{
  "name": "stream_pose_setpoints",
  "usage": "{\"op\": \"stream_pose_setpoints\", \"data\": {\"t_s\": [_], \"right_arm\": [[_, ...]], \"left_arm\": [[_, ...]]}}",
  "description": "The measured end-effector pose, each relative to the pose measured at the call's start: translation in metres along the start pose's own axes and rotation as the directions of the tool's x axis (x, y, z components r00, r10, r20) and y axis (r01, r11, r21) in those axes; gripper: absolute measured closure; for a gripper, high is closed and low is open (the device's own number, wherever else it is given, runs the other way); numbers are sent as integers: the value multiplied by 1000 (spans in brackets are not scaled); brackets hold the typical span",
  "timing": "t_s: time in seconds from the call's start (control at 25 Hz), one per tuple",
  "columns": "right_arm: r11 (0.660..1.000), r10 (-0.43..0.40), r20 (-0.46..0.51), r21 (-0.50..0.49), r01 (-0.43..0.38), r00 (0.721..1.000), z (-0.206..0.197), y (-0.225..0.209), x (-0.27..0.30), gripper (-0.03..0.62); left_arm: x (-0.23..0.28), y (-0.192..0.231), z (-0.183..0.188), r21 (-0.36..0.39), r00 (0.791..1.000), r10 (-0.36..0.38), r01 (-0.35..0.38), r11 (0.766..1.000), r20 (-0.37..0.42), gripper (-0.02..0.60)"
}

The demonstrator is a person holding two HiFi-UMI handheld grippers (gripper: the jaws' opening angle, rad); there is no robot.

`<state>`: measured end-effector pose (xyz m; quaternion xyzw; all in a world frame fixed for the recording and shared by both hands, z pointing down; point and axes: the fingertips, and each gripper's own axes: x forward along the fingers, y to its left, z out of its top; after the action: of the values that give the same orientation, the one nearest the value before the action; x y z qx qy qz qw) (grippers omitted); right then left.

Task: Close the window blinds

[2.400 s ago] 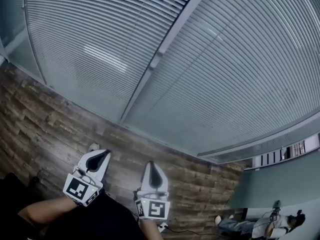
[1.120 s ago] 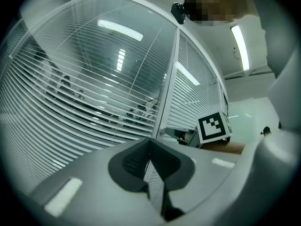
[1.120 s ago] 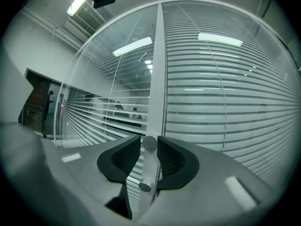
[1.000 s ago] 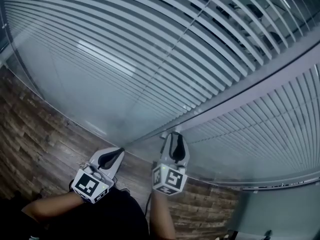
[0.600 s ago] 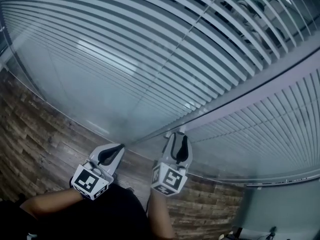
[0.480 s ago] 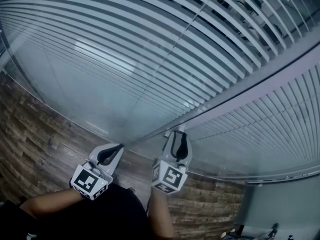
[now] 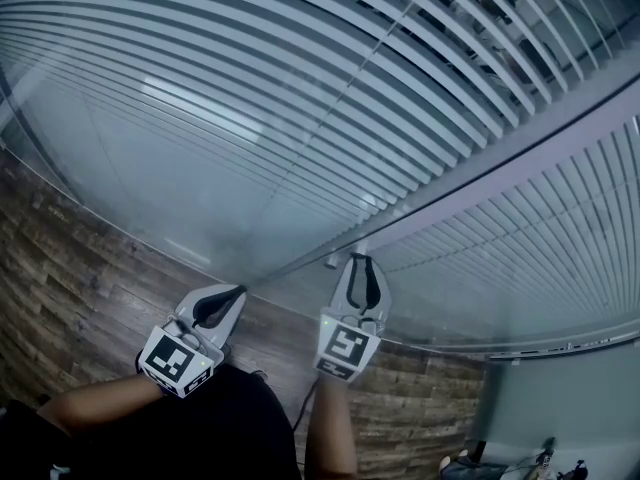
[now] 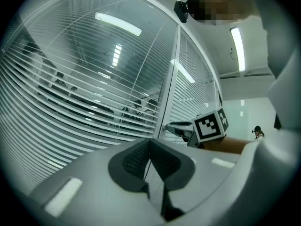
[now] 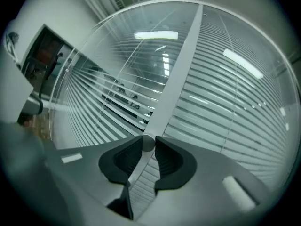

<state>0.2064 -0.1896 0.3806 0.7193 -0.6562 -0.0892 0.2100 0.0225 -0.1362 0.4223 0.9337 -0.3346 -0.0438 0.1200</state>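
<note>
Slatted window blinds (image 7: 250, 118) hang behind glass, split by a pale upright frame bar (image 7: 500, 163). A small round knob (image 9: 148, 143) sticks out of that bar (image 9: 181, 69). My right gripper (image 9: 148, 145) has its two tips on either side of the knob and touching it, with the jaws closing. From the head camera that gripper (image 7: 358, 263) points up at the bar's lower end. My left gripper (image 7: 236, 291) hangs lower left, off the glass, with jaws together and nothing in them (image 8: 150, 142). The slats (image 8: 70, 102) stand partly tilted, and a room shows through.
Wood-patterned planks (image 7: 80, 268) run below the window. The right gripper's marker cube (image 8: 210, 124) and my forearm show in the left gripper view. A ceiling light (image 8: 237, 41) glows at the upper right there.
The right gripper has risen from low down to the frame bar, and its jaws have narrowed round the knob. The left gripper has barely moved.
</note>
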Motion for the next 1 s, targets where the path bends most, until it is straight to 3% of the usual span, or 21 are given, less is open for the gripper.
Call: {"op": "stream_pose_setpoints", "data": {"t_s": [0.2,0.36,0.52,0.6,0.68,0.8,0.92,1.0], "right_arm": [[982,-10,-6,191,11,1000,-12,-3,2,448],[975,-12,1,221,11,1000,-12,-7,9,458],[993,-13,-12,116,14,1000,-12,-9,10,467],[1000,-13,-31,-16,13,999,-12,-8,11,468],[982,-19,-57,-189,8,998,-13,-7,12,467],[900,-35,-84,-435,-6,996,-13,-4,10,467],[757,-67,-106,-653,-19,992,-9,-1,11,467],[668,-86,-101,-744,-18,991,-10,0,11,467]], "left_arm": [[-5,0,2,2,1000,8,-8,1000,8,580],[-8,3,1,1,1000,25,-25,1000,3,580],[-10,4,1,3,999,32,-32,999,1,580],[-10,6,0,2,999,34,-34,999,-4,580],[-11,8,-2,1,999,32,-32,1000,-6,580],[-12,6,-2,-1,1000,19,-19,1000,-7,580],[-11,1,0,-2,1000,6,-6,1000,-7,580],[-11,0,0,-2,1000,0,0,1000,-5,580]]}}
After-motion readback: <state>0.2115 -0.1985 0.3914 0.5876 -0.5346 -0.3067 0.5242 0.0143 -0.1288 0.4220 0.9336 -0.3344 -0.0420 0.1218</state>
